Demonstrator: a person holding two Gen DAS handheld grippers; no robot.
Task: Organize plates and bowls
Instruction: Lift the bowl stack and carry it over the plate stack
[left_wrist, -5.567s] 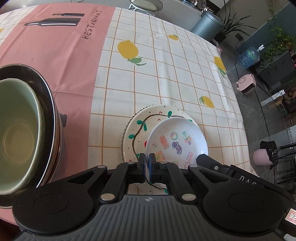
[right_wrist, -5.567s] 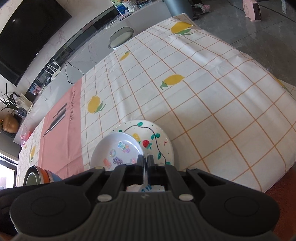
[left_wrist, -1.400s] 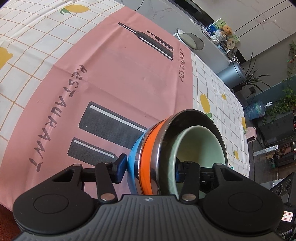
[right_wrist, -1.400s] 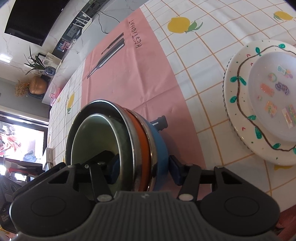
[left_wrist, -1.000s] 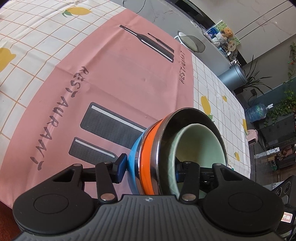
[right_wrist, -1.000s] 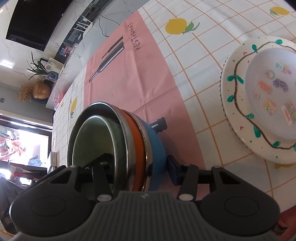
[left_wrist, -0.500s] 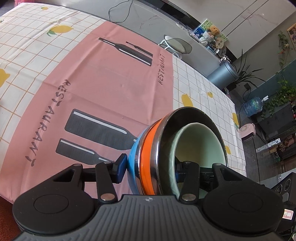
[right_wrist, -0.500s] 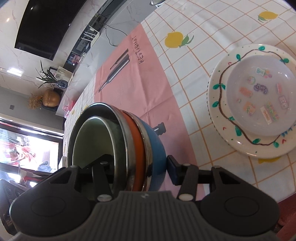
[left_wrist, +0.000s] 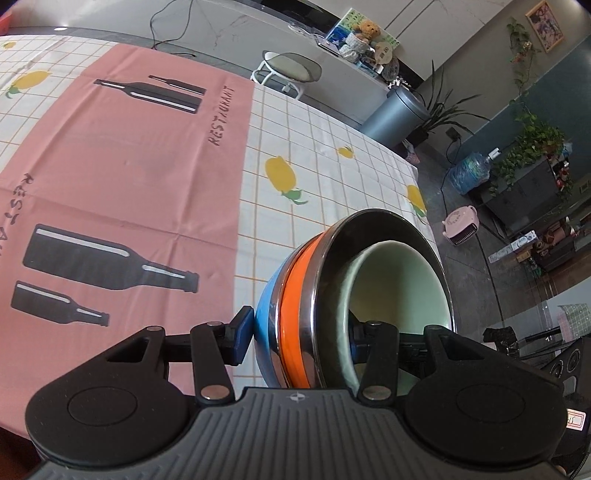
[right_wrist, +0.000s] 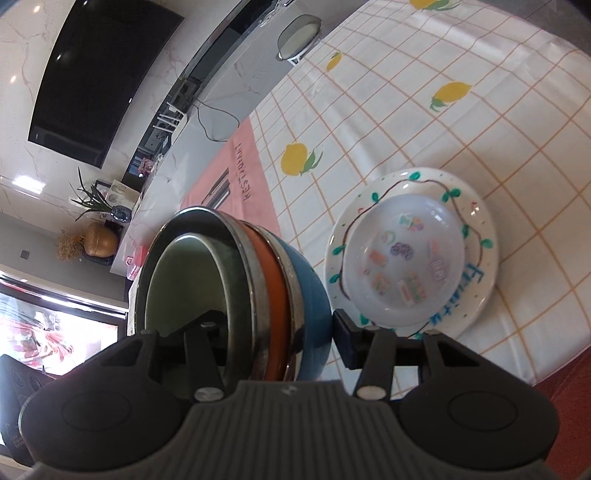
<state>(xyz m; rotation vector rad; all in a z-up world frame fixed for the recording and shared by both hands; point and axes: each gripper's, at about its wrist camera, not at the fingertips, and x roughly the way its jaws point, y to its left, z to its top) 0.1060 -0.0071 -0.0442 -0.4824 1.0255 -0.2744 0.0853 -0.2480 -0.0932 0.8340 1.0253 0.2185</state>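
Observation:
A nested stack of bowls (left_wrist: 295, 314), blue outside, then orange, then steel, with a pale green bowl (left_wrist: 399, 284) innermost, hangs tilted above the tablecloth. My left gripper (left_wrist: 299, 338) is shut on its rim, one finger against the blue wall and the other inside the green bowl. My right gripper (right_wrist: 277, 332) clamps the opposite rim of the same stack (right_wrist: 306, 288) in the same way. Just right of the stack in the right wrist view, a vine-painted white plate (right_wrist: 480, 295) lies on the table with a smaller sticker-decorated white dish (right_wrist: 410, 258) on it.
The tablecloth has a pink bottle-print panel (left_wrist: 110, 177) on the left and a lemon-check part (left_wrist: 332, 177) on the right. Beyond the far edge stand a stool (left_wrist: 288, 68) and a grey bin (left_wrist: 395, 110). A pink heater (left_wrist: 461, 225) sits on the floor at the right.
Both grippers have carried the bowl stack upward and across from the pink panel toward the lemon-check side. The plates now lie close beside the stack in the right wrist view.

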